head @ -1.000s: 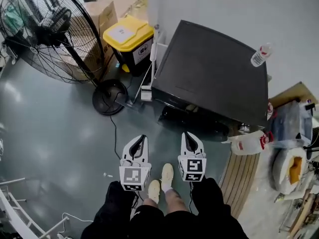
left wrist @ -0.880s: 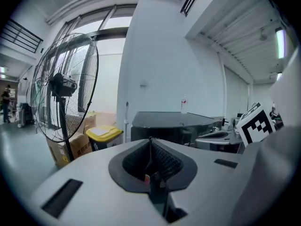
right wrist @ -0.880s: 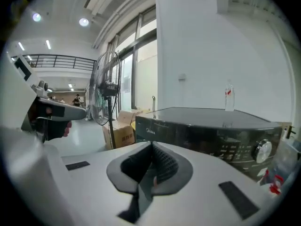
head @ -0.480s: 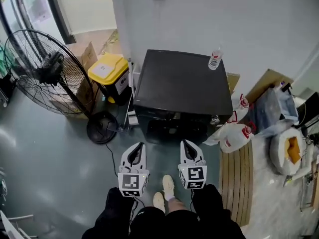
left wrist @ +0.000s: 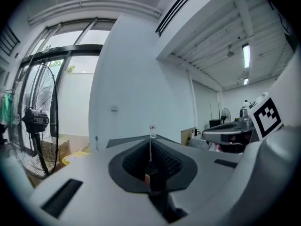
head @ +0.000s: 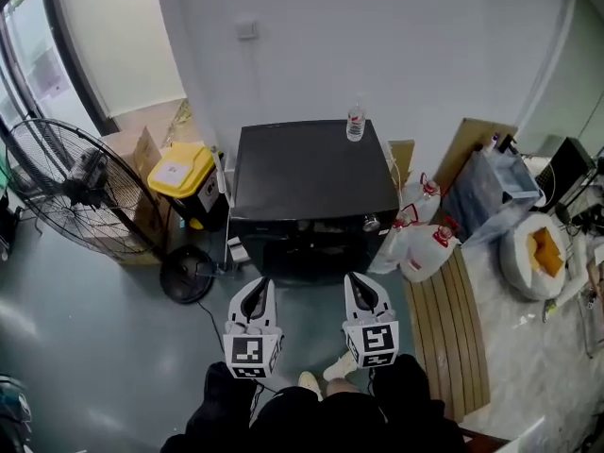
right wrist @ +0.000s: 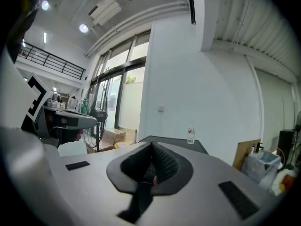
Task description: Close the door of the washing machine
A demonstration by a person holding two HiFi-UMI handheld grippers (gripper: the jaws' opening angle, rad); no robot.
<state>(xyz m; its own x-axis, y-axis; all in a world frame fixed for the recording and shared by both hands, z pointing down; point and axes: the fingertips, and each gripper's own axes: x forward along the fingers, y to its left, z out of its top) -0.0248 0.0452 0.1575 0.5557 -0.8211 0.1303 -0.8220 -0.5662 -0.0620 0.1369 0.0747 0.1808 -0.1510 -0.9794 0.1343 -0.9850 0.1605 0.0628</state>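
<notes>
The black washing machine (head: 311, 173) stands against the white wall, and its dark front (head: 311, 245) faces me. Whether its door stands ajar I cannot tell from here. A small clear bottle (head: 355, 123) stands on its top, also visible as the bottle (left wrist: 152, 131) in the left gripper view and the bottle (right wrist: 191, 134) in the right gripper view. My left gripper (head: 257, 287) and right gripper (head: 361, 283) are held side by side short of the machine's front, touching nothing. Both are shut and empty, the left gripper (left wrist: 150, 147) and right gripper (right wrist: 153, 150) pointing level at the machine.
A big floor fan (head: 75, 192) stands at the left with its round base (head: 186, 274) near the machine's corner. A yellow-lidded bin (head: 184, 173) and cardboard boxes (head: 127, 149) sit beside it. White jugs (head: 425, 248), a slatted wooden board (head: 467, 328) and bags (head: 533, 253) crowd the right.
Both grippers have risen and the view has pulled back and up. The machine now looks smaller and farther, with more of the wall showing. Both stay shut.
</notes>
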